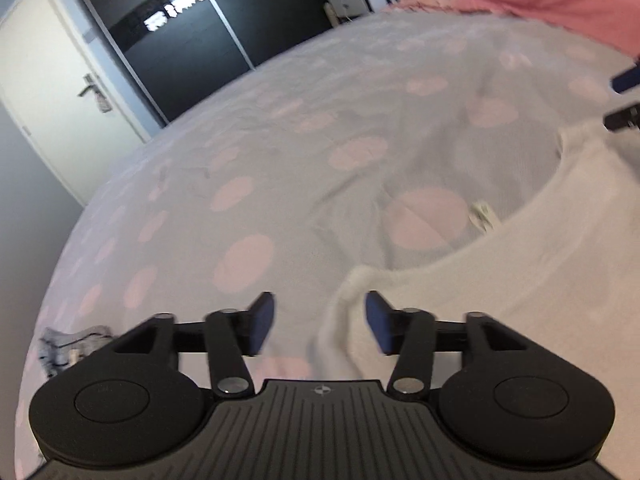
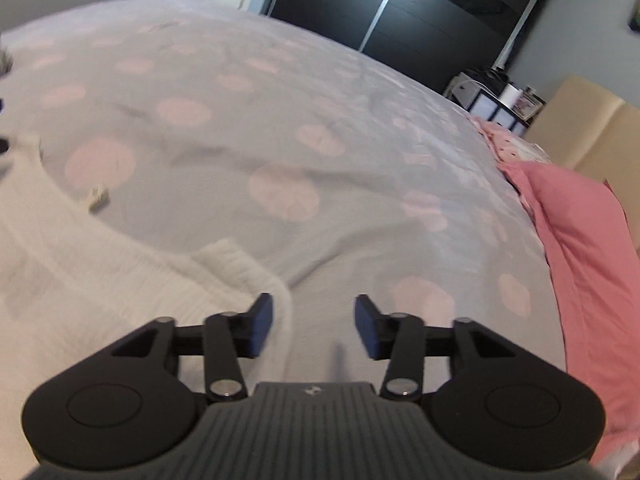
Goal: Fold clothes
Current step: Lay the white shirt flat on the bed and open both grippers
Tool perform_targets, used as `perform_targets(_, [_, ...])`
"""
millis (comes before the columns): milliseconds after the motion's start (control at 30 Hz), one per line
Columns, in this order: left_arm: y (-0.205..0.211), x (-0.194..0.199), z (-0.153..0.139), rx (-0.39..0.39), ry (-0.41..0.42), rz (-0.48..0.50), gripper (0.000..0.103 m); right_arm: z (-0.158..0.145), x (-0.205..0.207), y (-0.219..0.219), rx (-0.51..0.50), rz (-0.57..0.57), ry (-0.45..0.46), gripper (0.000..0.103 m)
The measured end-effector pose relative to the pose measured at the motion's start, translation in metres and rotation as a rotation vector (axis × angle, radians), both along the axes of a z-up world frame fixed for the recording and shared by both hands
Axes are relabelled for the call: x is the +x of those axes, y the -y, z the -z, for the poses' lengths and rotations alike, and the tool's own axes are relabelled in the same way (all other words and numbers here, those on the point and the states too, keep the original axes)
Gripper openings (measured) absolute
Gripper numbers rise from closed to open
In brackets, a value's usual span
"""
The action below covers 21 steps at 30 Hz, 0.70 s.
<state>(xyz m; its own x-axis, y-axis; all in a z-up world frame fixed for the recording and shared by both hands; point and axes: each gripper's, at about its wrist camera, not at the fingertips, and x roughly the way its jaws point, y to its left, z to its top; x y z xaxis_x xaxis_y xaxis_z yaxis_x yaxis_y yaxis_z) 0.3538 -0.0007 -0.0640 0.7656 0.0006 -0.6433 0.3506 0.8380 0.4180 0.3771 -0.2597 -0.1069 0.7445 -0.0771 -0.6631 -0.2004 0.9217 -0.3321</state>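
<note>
Both grippers, left gripper (image 1: 320, 322) and right gripper (image 2: 314, 326), gape empty, straddling the white sweater's (image 1: 540, 264) shoulder edges, seemingly poised to pinch.

dim, even light | motion blur (both views) | fisheye-bent edges

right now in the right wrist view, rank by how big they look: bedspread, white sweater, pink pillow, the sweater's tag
1. bedspread
2. white sweater, though it sits nearer the camera
3. pink pillow, cut off at the edge, so unsure against the sweater
4. tag
</note>
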Motion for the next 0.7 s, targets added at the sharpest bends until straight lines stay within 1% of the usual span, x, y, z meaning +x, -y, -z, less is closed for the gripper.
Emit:
perform_targets(33, [-0.003, -0.006, -0.011, 0.001, 0.012, -0.002, 0.052, -0.009, -0.003, 0.004, 0.026, 0.027, 0.002, 0.061])
perform_targets(100, [-0.01, -0.018, -0.033, -0.008, 0.011, -0.02, 0.052, -0.027, -0.012, 0.012, 0.086, 0.077, -0.008, 0.061])
perform_targets(200, [-0.023, -0.037, -0.059, -0.053, -0.04, -0.055, 0.053, -0.051, -0.031, 0.01, 0.145, 0.082, -0.06, 0.061])
perform_targets(267, [-0.031, -0.055, -0.07, -0.082, -0.087, -0.072, 0.054, -0.065, -0.046, 0.006, 0.177, 0.073, -0.097, 0.061])
perform_targets(367, [-0.041, -0.09, -0.076, -0.109, -0.105, -0.082, 0.054, -0.084, -0.076, -0.001, 0.213, 0.036, -0.154, 0.061])
perform_targets(500, [-0.054, -0.136, -0.083, -0.143, -0.121, -0.092, 0.054, -0.101, -0.126, -0.006, 0.242, -0.031, -0.196, 0.061])
perform_targets(533, [-0.057, -0.148, -0.085, -0.151, -0.126, -0.095, 0.054, -0.103, -0.138, -0.006, 0.247, -0.04, -0.204, 0.063])
perform_targets(567, [-0.061, -0.16, -0.086, -0.16, -0.13, -0.097, 0.054, -0.106, -0.151, -0.003, 0.252, -0.042, -0.209, 0.067])
perform_targets(633, [-0.067, -0.183, -0.09, -0.177, -0.138, -0.102, 0.054, -0.107, -0.175, 0.001, 0.264, -0.039, -0.214, 0.07])
perform_targets(700, [-0.074, -0.206, -0.093, -0.193, -0.147, -0.108, 0.054, -0.107, -0.202, 0.005, 0.272, -0.034, -0.191, 0.071])
